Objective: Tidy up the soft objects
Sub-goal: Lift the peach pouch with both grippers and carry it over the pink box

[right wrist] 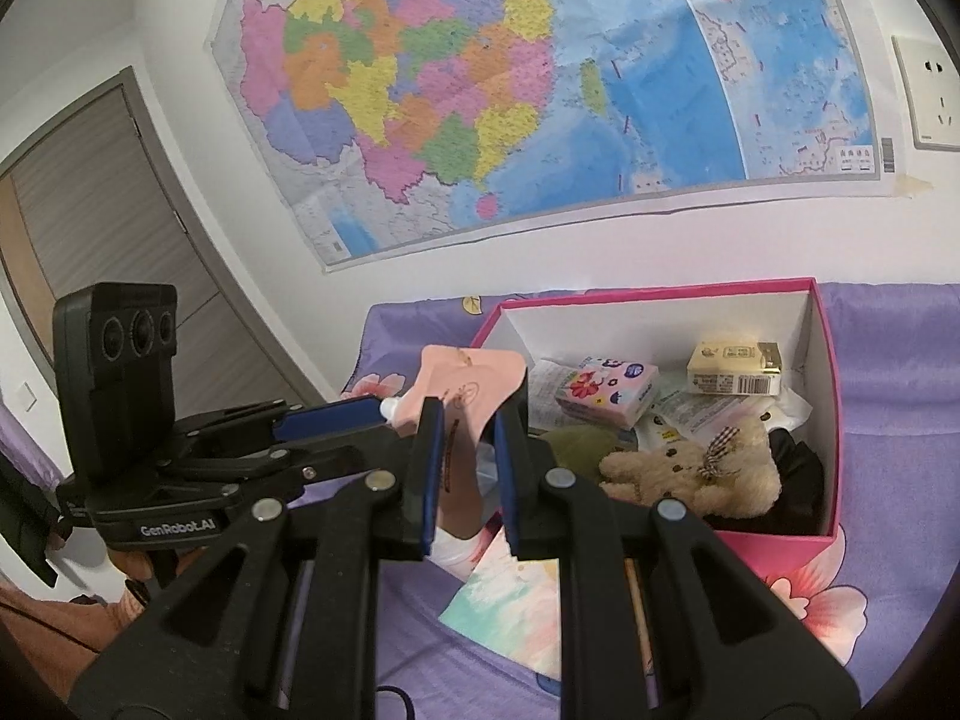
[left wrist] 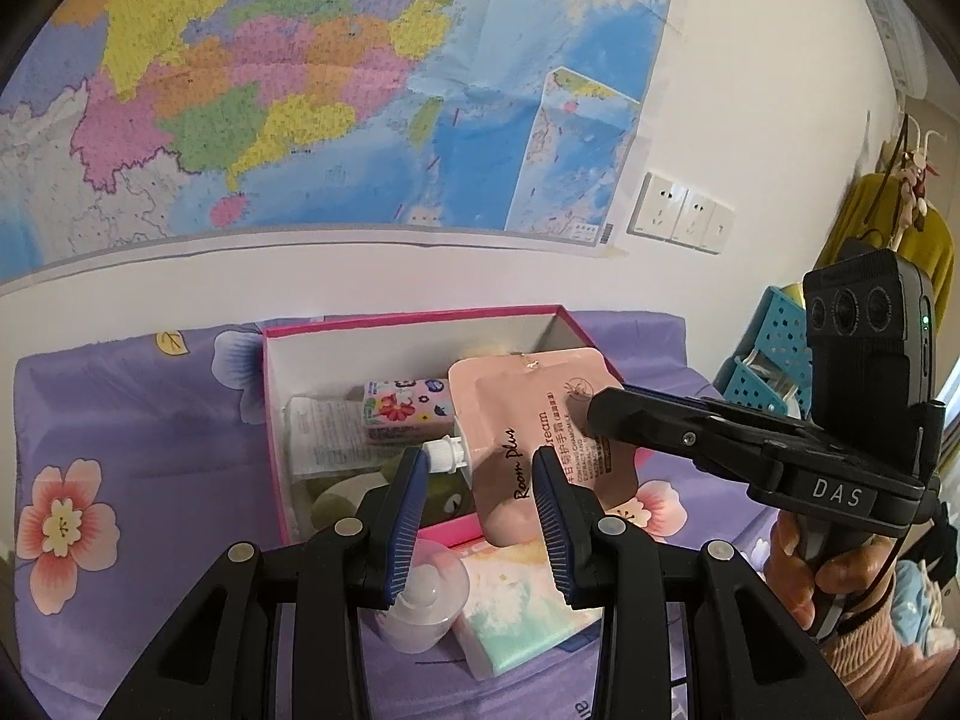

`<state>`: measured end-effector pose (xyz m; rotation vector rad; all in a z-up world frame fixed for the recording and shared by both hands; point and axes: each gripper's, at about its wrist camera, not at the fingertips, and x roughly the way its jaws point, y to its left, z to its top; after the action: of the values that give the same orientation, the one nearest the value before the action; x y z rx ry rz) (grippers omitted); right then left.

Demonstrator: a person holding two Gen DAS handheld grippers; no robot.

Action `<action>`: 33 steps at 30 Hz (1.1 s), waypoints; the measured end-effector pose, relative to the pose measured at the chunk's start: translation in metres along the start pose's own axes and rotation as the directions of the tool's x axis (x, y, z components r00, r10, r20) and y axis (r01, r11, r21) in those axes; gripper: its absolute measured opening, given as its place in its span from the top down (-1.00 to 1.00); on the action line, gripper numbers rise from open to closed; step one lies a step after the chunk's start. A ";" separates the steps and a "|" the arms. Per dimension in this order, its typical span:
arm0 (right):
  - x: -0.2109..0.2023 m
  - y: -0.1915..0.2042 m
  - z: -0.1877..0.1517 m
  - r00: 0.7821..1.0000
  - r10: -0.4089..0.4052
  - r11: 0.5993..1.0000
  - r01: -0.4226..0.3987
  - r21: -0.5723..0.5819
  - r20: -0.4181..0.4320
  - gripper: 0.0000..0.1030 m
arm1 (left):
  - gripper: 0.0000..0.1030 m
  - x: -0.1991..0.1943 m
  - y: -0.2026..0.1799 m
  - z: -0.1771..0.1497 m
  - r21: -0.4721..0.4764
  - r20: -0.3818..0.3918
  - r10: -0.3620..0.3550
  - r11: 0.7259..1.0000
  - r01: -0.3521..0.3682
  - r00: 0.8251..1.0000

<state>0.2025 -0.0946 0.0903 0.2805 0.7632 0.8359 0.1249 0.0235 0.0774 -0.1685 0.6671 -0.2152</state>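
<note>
A flat pink hand-cream pouch (left wrist: 540, 414) with a white screw cap (left wrist: 444, 455) hangs upright over the near edge of a pink-rimmed box (left wrist: 420, 319). My right gripper (right wrist: 468, 420) is shut on the pouch (right wrist: 474, 372), and in the left wrist view it (left wrist: 600, 411) comes in from the right. My left gripper (left wrist: 480, 462) stands slightly open just before the pouch. Its left tip is beside the cap and nothing is pressed between its pads. Seen from the right wrist, the left gripper (right wrist: 369, 429) points at the cap (right wrist: 391, 405).
The box (right wrist: 831, 420) holds a floral tissue pack (right wrist: 606, 390), a beige teddy bear (right wrist: 690, 468), a yellow carton (right wrist: 732, 369) and a green plush (left wrist: 336, 498). On the purple floral cloth (left wrist: 132, 420) in front lie a pastel pack (left wrist: 516, 618) and a translucent cup (left wrist: 426, 594).
</note>
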 end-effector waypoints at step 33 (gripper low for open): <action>0.013 -0.033 0.005 0.999 -0.045 0.997 0.047 0.056 -0.022 0.62 | 0.31 0.037 -0.002 0.010 0.000 -0.055 0.007 1.000 -0.007 0.998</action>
<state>0.2307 -0.1063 0.0708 0.3041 0.8110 0.7755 0.1597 0.0131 0.0638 -0.1613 0.7225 -0.2136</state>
